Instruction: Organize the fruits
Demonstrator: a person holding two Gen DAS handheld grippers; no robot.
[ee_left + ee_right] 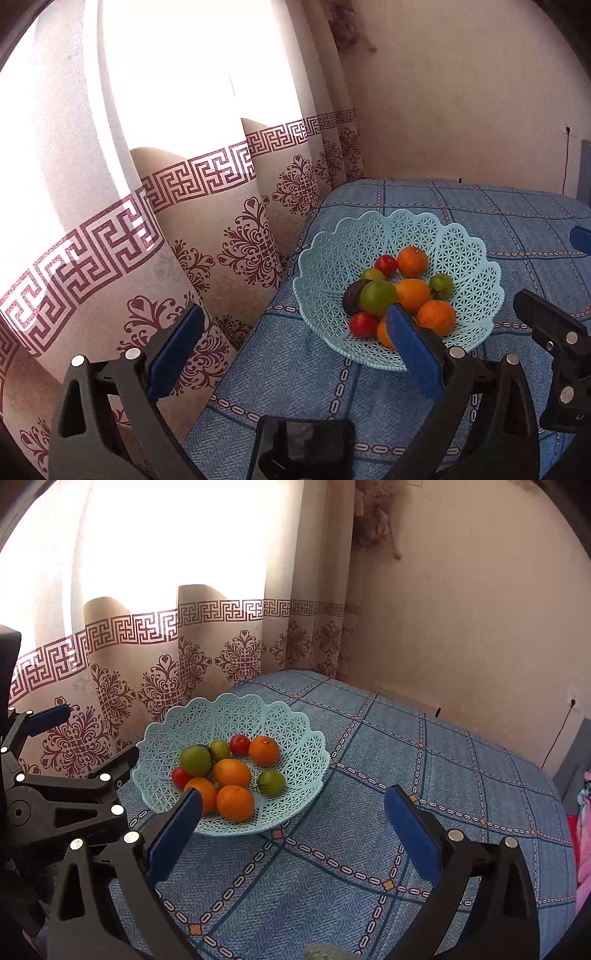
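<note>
Both grippers hovering spread and empty over a full fruit basket

The left gripper (295,339) and right gripper (291,819) are both hanging open, pinching nothing, above the blue checked tablecloth (424,775). The lacy basket (295,723) is sitting toward 10 o'clock in the right view, holding every fruit: oranges (264,751), green fruits (195,760), small red ones (240,744) and a dark one (354,295). The oranges are likely firm and fairly heavy, best pinched across the middle; the small red ones look smooth, probably slippery and soft, needing a gentle squeeze.
</note>
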